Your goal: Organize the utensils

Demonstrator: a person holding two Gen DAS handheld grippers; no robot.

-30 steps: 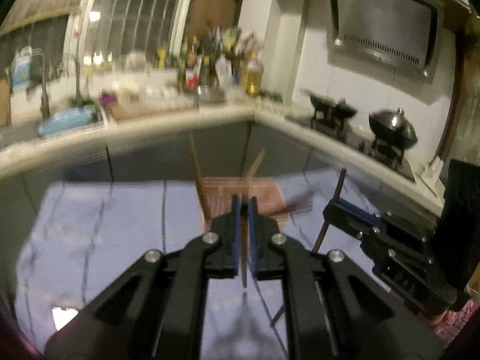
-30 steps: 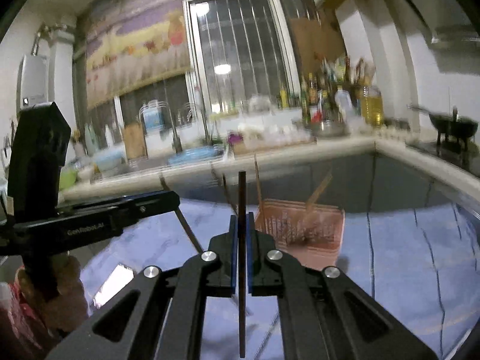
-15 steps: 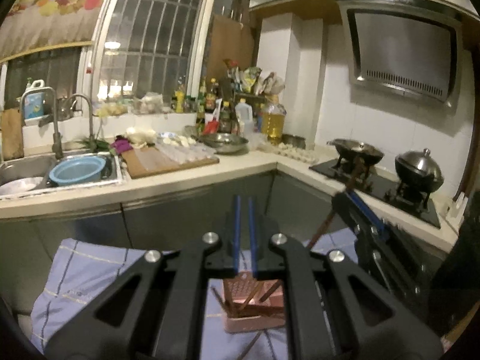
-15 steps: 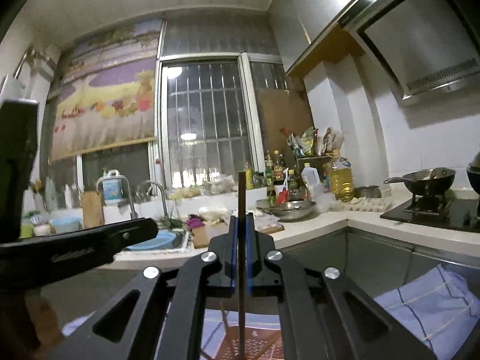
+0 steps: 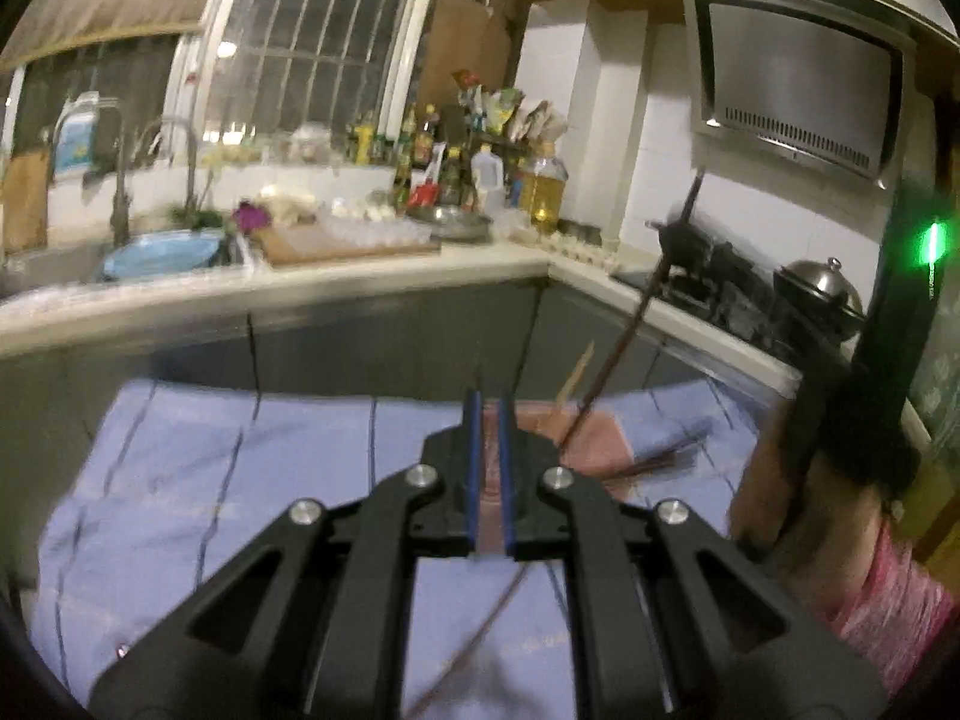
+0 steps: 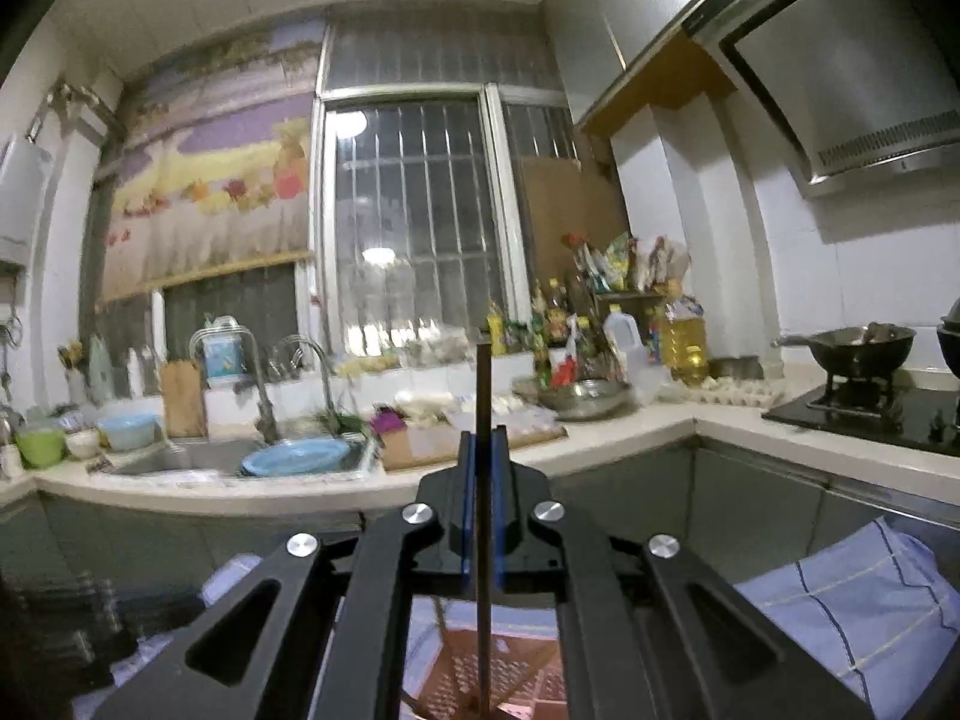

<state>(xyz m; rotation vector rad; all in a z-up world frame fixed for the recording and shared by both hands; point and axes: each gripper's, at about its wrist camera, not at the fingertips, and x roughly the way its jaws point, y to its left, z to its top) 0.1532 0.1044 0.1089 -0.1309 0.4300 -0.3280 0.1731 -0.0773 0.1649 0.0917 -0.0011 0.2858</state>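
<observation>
Dim indoor light, motion blur, fisheye-warped edges

Home kitchen: sink (image 6: 198,459), stove (image 6: 870,414)

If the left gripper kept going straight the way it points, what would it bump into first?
Probably the pink basket on the blue cloth, just beyond the left gripper; its fingers aim slightly downward at it. Depth is hard to judge here.

Far left: sink (image 6: 180,459) holding blue basin (image 6: 297,457); far right: wok (image 6: 864,351) on stove (image 6: 870,417); oil bottle (image 6: 684,339) between.
</observation>
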